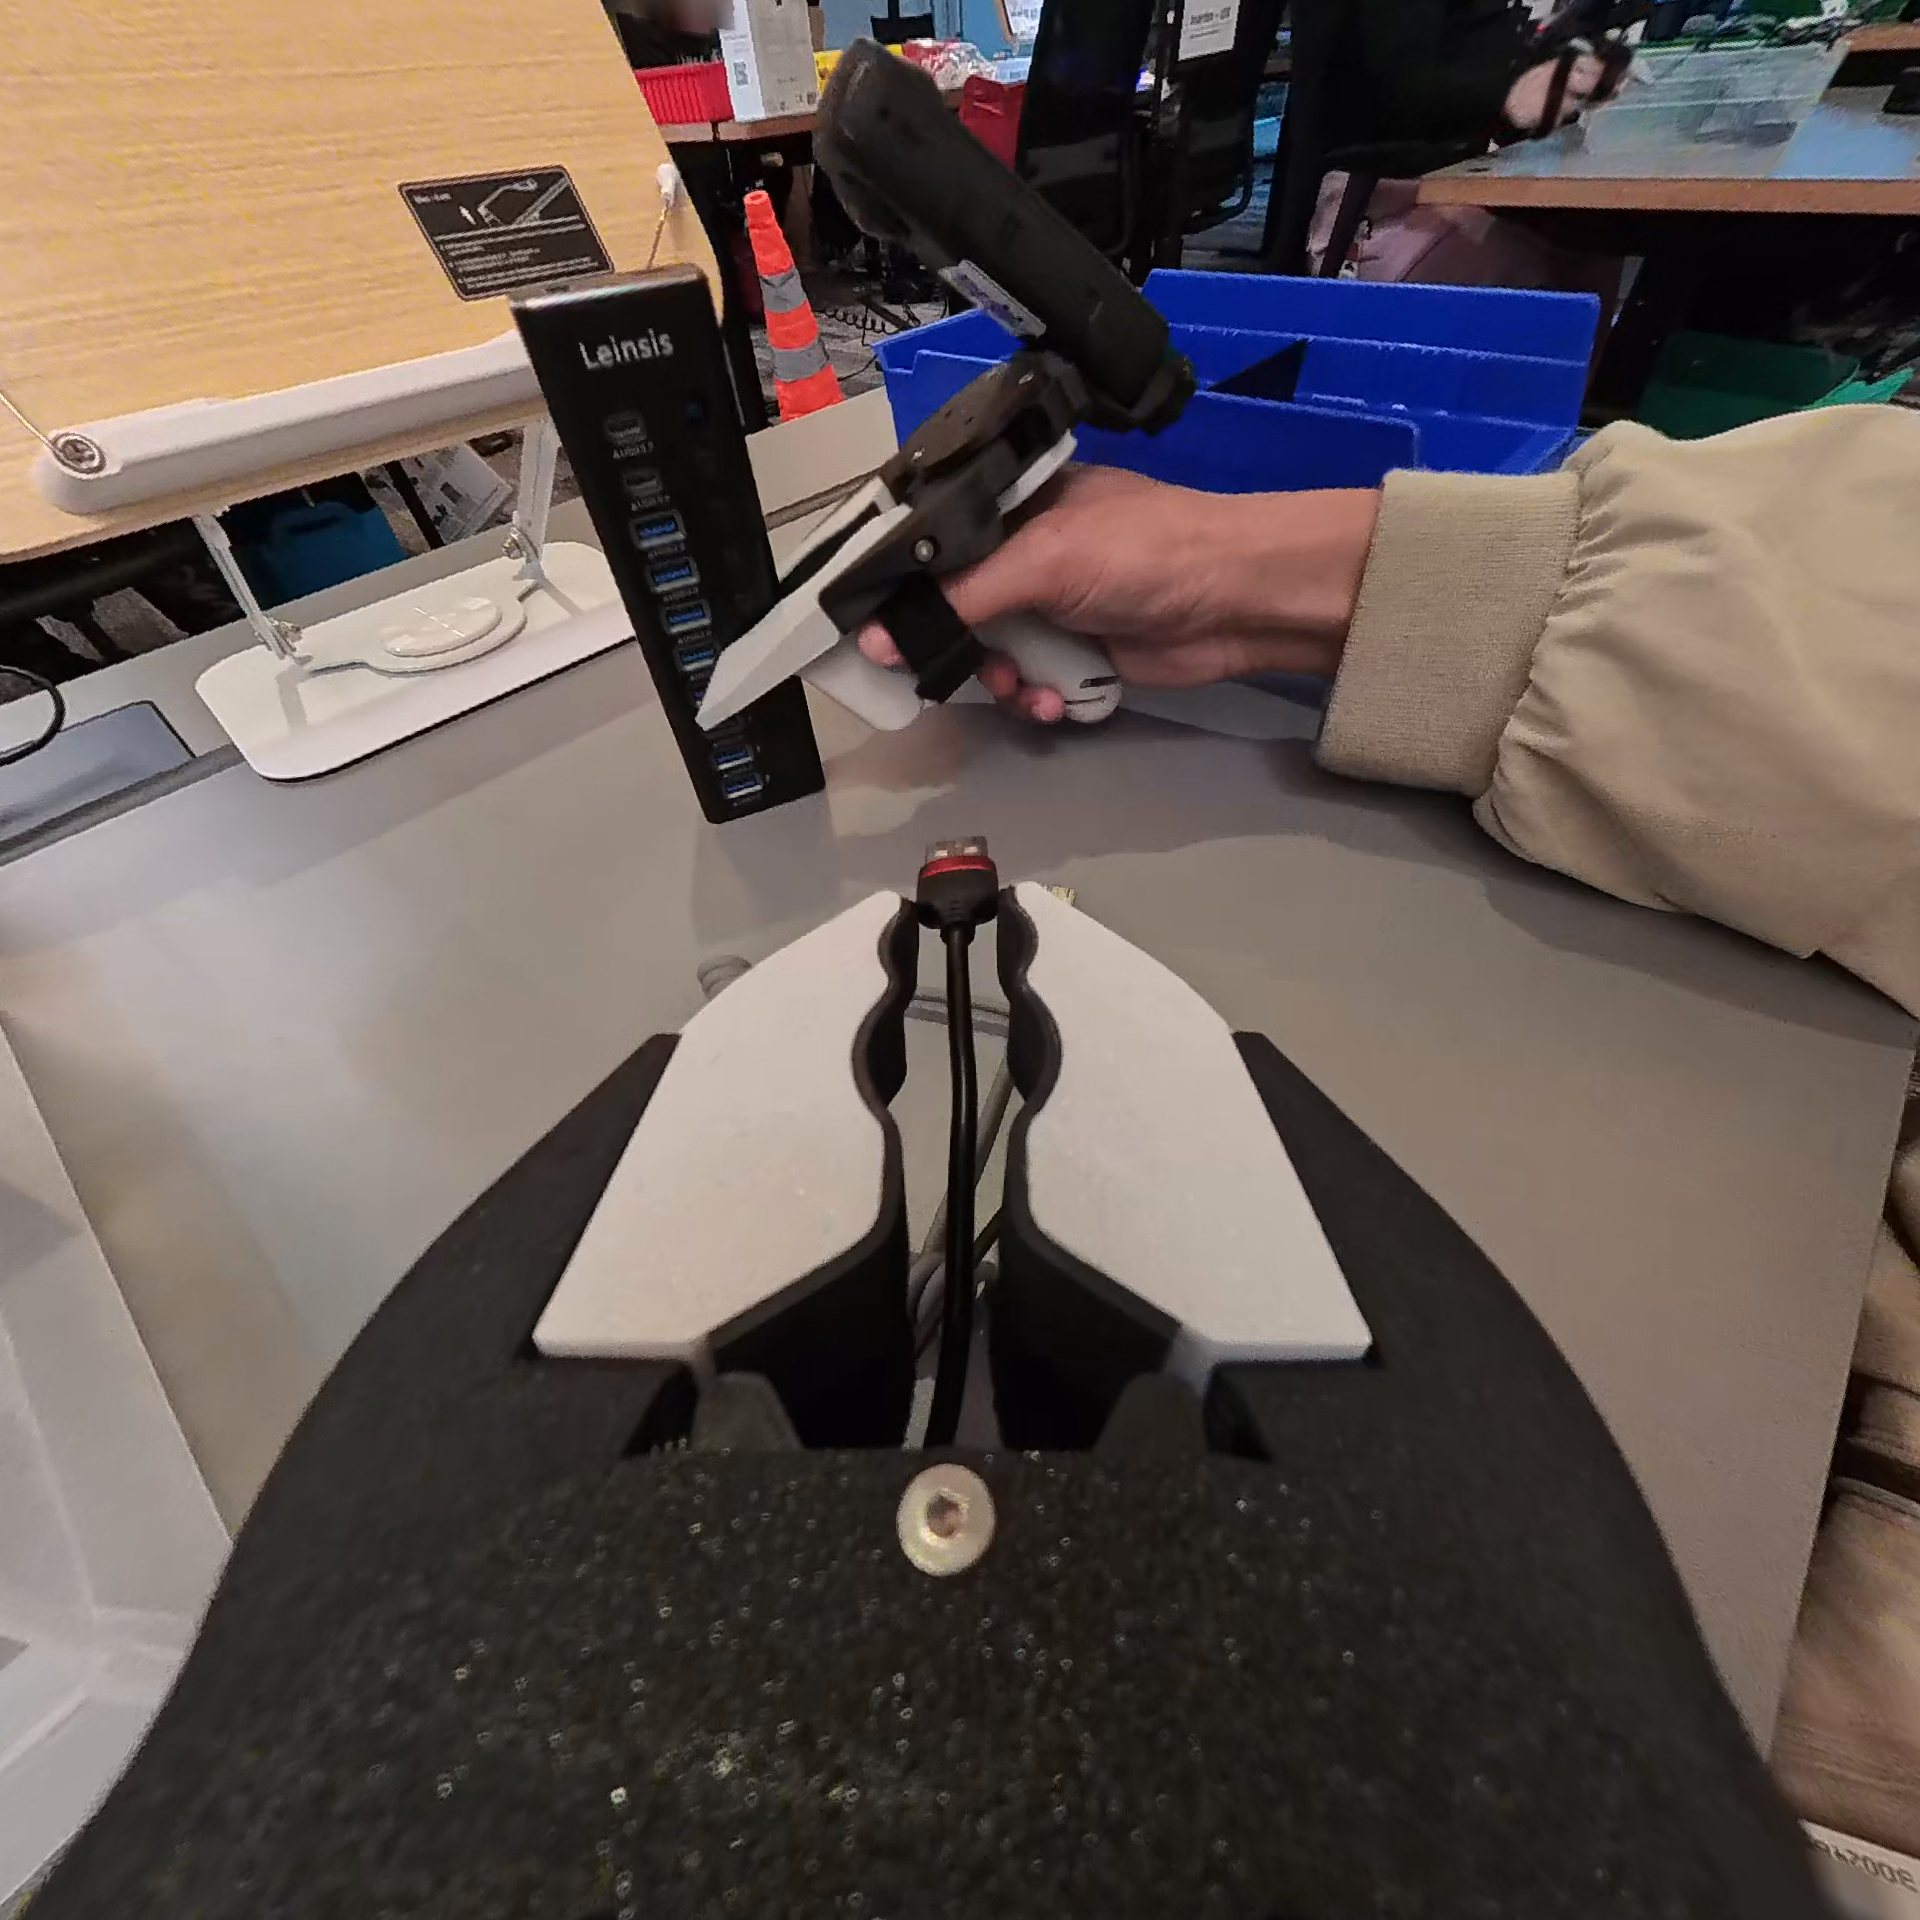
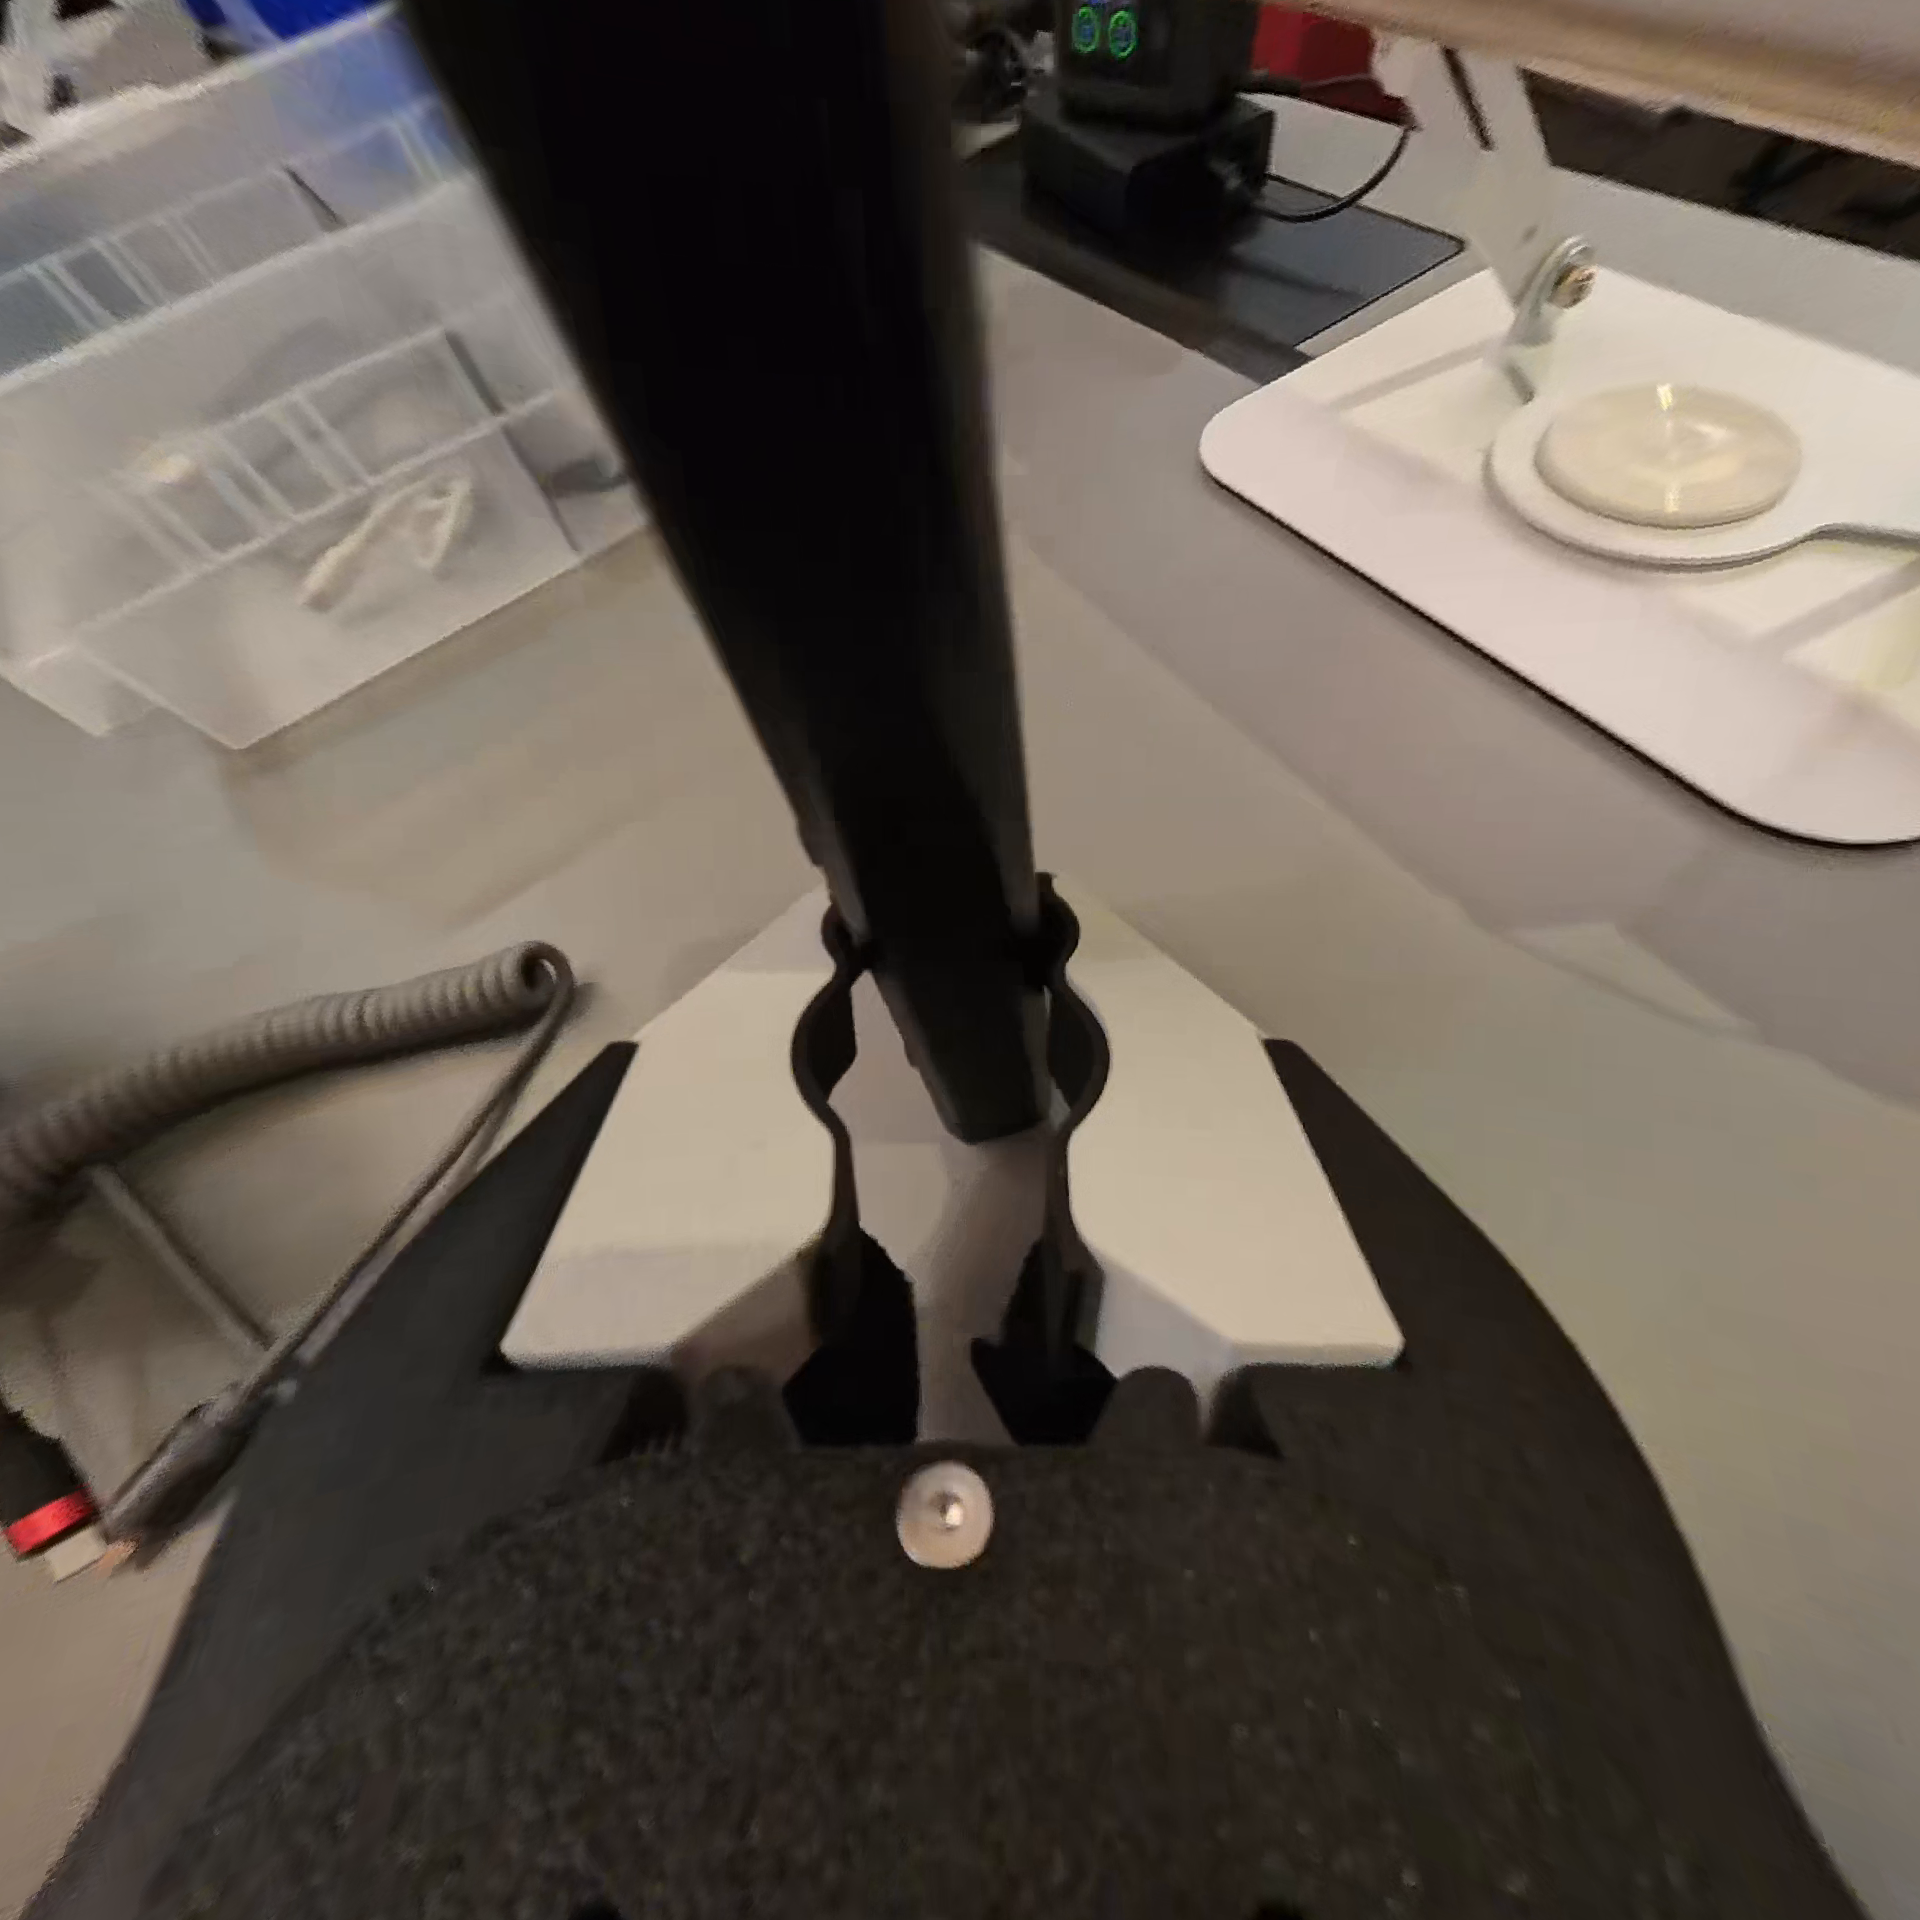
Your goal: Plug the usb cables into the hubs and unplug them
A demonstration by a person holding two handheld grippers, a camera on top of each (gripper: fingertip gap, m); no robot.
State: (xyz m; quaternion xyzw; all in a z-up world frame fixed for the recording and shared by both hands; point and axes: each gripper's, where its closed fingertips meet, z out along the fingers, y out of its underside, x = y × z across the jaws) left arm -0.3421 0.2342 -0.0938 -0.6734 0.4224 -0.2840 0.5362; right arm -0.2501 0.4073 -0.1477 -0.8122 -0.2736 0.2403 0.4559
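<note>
In the left wrist view, nearest the camera, the left hand-held gripper (image 1: 957, 906) is clamped on a black USB plug (image 1: 956, 871) with a red band, its metal end jutting past the fingertips toward 12 o'clock while its black cable (image 1: 958, 1143) runs back between the fingers. The plug hangs above the grey table (image 1: 468, 987), just short of the black USB hub (image 1: 675, 540), which stands upright at about 11 o'clock with its column of ports facing the camera. At 1 o'clock the right hand-held gripper (image 1: 727, 696), held by a hand (image 1: 1143, 592) in a beige sleeve (image 1: 1662, 644), has its white fingers against the hub's lower half. The right wrist view shows this grip close up: the right hand-held gripper (image 2: 951, 935) is closed on the hub (image 2: 779, 416), the dark body rising from between the fingertips toward 12 o'clock. At 9 o'clock in that view a grey coiled cable (image 2: 260, 1049) lies on the table (image 2: 1351, 935), and another red-banded plug (image 2: 47, 1527) lies at 8 o'clock. Farther off, a white stand base (image 2: 1558, 582) sits at 2 o'clock and a clear divided bin (image 2: 260, 416) at 10 o'clock. Beyond the hub in the left wrist view are a blue bin (image 1: 1351, 374) and an orange cone (image 1: 790, 312).
</note>
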